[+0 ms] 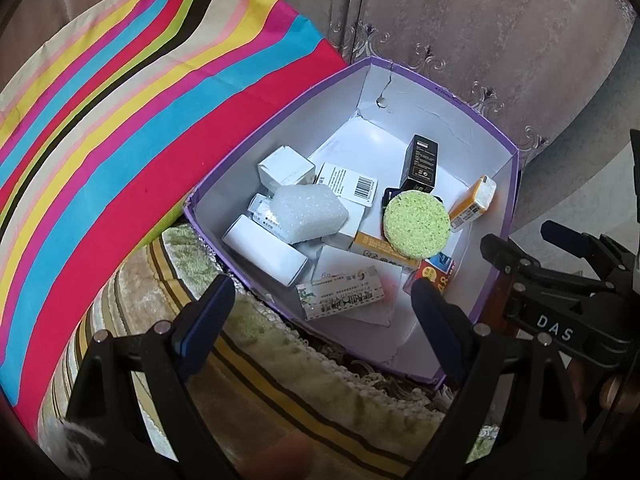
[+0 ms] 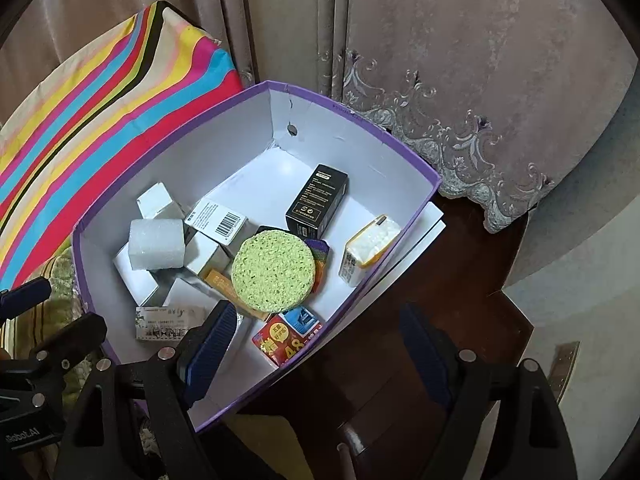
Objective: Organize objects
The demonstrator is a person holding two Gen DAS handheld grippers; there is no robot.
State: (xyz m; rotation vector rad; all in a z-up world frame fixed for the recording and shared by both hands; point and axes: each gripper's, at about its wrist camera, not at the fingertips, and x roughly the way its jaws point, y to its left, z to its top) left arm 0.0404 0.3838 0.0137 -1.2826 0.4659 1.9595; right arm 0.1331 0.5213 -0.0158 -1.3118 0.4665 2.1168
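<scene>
A purple box with white inside (image 1: 496,128) (image 2: 372,124) holds several small cartons, a white foam block (image 1: 308,213) (image 2: 157,249), a round green sponge (image 1: 417,224) (image 2: 273,271), a black carton (image 1: 420,164) (image 2: 318,200), an orange-white carton (image 1: 474,202) (image 2: 370,250) and a red packet (image 2: 286,340). My left gripper (image 1: 320,304) is open and empty above the box's near edge. My right gripper (image 2: 316,340) is open and empty above the box's right corner; it also shows in the left wrist view (image 1: 560,264).
A striped cushion (image 1: 120,120) (image 2: 100,92) lies left of the box. A green-yellow towel (image 1: 280,380) lies under the box's near side. Embroidered curtains (image 2: 460,80) hang behind. A dark wooden surface (image 2: 440,280) is to the right.
</scene>
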